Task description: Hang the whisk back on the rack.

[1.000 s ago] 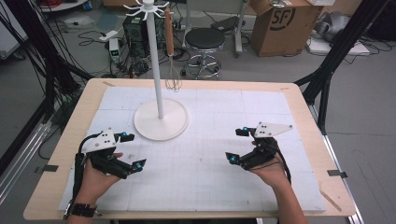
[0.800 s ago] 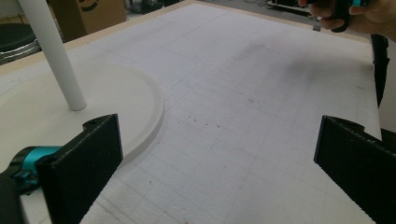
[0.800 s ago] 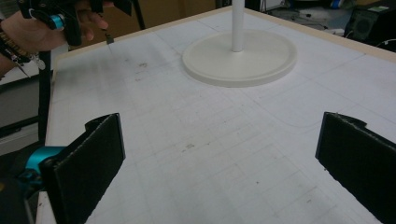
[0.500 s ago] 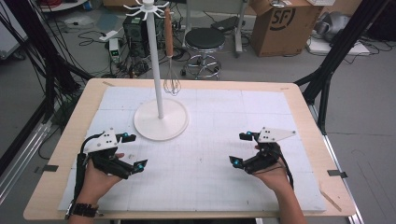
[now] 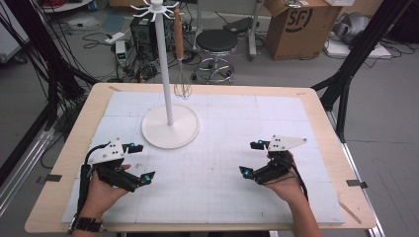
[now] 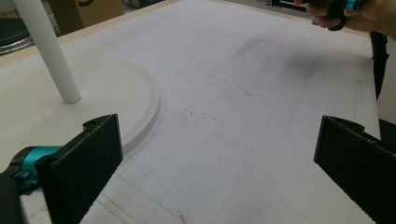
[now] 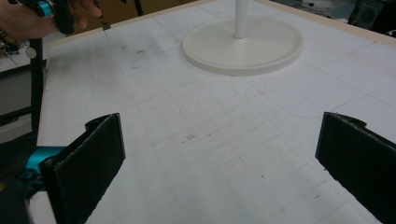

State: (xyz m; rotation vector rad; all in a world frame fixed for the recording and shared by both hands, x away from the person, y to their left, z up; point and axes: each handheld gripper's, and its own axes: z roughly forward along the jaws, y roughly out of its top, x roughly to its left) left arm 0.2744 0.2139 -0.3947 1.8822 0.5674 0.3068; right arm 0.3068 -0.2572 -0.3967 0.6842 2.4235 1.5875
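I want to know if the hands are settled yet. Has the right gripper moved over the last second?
Yes, slightly. Against the stand's round base, the right gripper has slid a little toward the table's right edge, away from the base. Its jaws are open.

Left tool (image 5: 141, 162) and right tool (image 5: 252, 159) sit well apart, each hand-held with jaws spread wide.

right hand-held gripper (image 5: 255, 160) drawn slightly nearer the person, left one (image 5: 137, 162) barely shifted

High view: overhead, facing forward and down across the worktop (image 5: 316, 108). Both gripper views: low, close to the surface. All three share the white stand base (image 5: 170, 129).
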